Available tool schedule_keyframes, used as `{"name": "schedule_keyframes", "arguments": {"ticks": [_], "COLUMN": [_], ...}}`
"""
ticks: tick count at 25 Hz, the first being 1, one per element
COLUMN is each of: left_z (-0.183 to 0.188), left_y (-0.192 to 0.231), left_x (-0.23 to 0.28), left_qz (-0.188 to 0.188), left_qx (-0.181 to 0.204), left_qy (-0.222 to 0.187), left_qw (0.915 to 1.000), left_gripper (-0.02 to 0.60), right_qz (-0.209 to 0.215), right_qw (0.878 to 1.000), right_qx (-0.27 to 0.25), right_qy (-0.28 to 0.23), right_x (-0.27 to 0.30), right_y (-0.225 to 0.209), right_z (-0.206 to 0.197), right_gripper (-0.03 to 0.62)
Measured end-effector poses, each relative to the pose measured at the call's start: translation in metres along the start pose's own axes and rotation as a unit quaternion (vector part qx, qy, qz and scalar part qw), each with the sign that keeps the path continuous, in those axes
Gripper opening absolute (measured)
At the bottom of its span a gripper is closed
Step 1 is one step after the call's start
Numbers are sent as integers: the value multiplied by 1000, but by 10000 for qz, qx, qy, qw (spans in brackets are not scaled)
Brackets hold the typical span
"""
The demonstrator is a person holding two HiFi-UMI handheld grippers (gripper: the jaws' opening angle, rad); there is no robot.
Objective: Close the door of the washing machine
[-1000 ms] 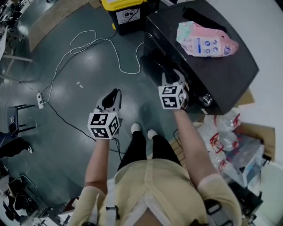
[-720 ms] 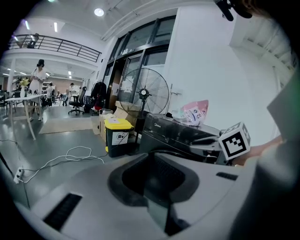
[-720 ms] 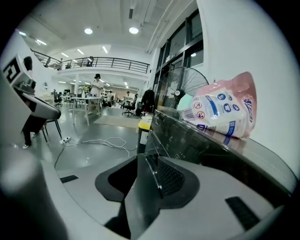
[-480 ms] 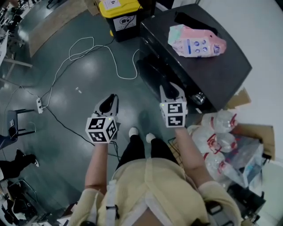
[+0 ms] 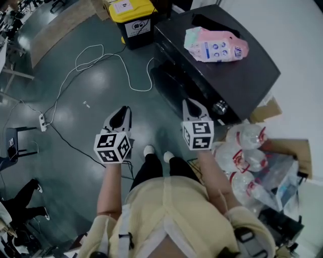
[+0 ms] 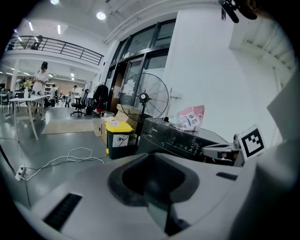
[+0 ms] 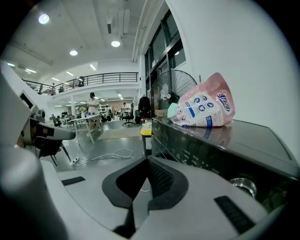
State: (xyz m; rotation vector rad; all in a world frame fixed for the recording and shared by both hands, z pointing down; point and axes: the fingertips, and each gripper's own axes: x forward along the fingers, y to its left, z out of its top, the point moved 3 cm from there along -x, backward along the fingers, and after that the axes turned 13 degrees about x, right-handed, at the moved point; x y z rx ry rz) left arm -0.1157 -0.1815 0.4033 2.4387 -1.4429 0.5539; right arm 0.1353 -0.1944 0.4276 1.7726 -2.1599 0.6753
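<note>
- Since a second ago, the right gripper (image 5: 192, 106) has come away from the front of the washing machine (image 5: 237, 75). It was close against the front's near end then and now sits clear of it, over the floor (image 5: 75, 106).
- Right gripper's jaws were apart then. They are now pressed together with nothing between them, as the right gripper view confirms.
- Washing machine stands at the far right of the scene, against the white wall. Its dark top faces the head camera and its front faces left.
- Door (image 5: 169, 80) is on that front face. It shows only as a dark panel, too dark to tell whether it is fully shut.
- Chrome knob (image 5: 220, 107) sits at the near end of the machine's front, just right of the right gripper.
- Pink pouch (image 5: 214, 46) lies on the machine's top, toward the far side.
- Left gripper (image 5: 120, 115) is held over the floor, well left of the machine. Its jaws are together and empty.
- Both marker cubes, left (image 5: 112, 146) and right (image 5: 198, 135), sit near the person's body.
- Yellow-lidded bin (image 5: 132, 15) stands just beyond the machine's far left corner.
- White cable (image 5: 101, 58) loops over the floor to the left and runs to a power strip (image 5: 41, 122).
- Bagged plastic bottles (image 5: 247, 151) are piled near the machine, on the right.
</note>
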Motion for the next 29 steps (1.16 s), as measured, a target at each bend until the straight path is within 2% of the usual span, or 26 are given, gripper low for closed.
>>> {"name": "schedule_keyframes", "arguments": {"ticks": [14,29], "left_z": [-11,-13], "left_y": [11,23], "left_x": [-17,-13], "left_qz": [153,5], "left_qx": [-139,-270], "left_qy": [120,169], "left_qw": [9997,9995], "left_gripper": [41,41], "right_qz": [201,224], "right_qw": [9991,9978], "right_qx": [368,617], "right_qy": [-93,-36], "right_x": [-13,-11], "right_y": [8,14], "right_z": [2,3], "right_gripper": [5,5]}}
